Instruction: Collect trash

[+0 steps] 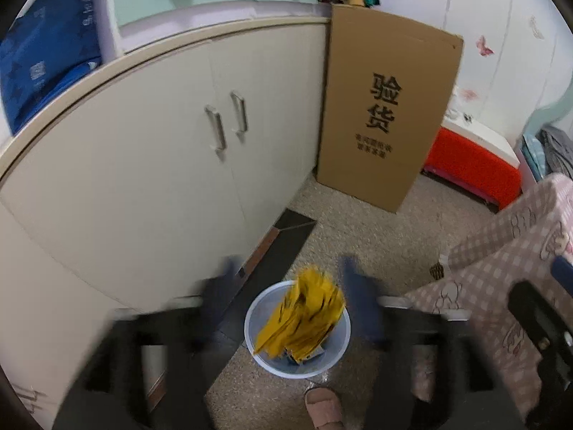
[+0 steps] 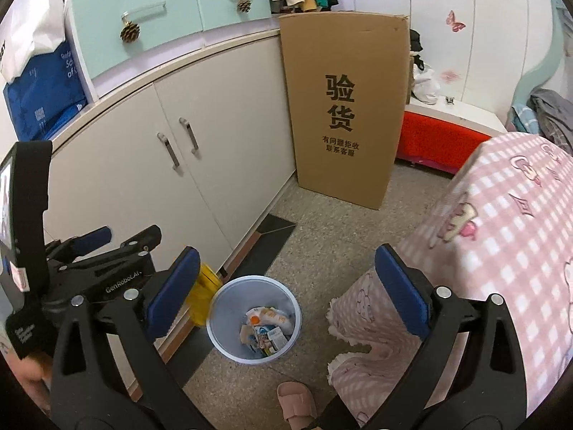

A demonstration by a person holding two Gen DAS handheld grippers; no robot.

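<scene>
Above the pale blue bin (image 1: pixel 297 329), which stands on the floor just beside the cupboard (image 1: pixel 150 165), a yellow wrapper (image 1: pixel 304 315) is seen between the spread fingers of the left gripper (image 1: pixel 290 286); no pad can be seen pressing on it, though the blur leaves this unsure. The wrapper is judged light, thin and crinkly, likely slippery, so it would best be pinched across a flat fold rather than at a loose corner. The fingers of the right gripper (image 2: pixel 286 286) are parted with nothing between them, near the bin's rim. More scraps lie inside the bin.
</scene>
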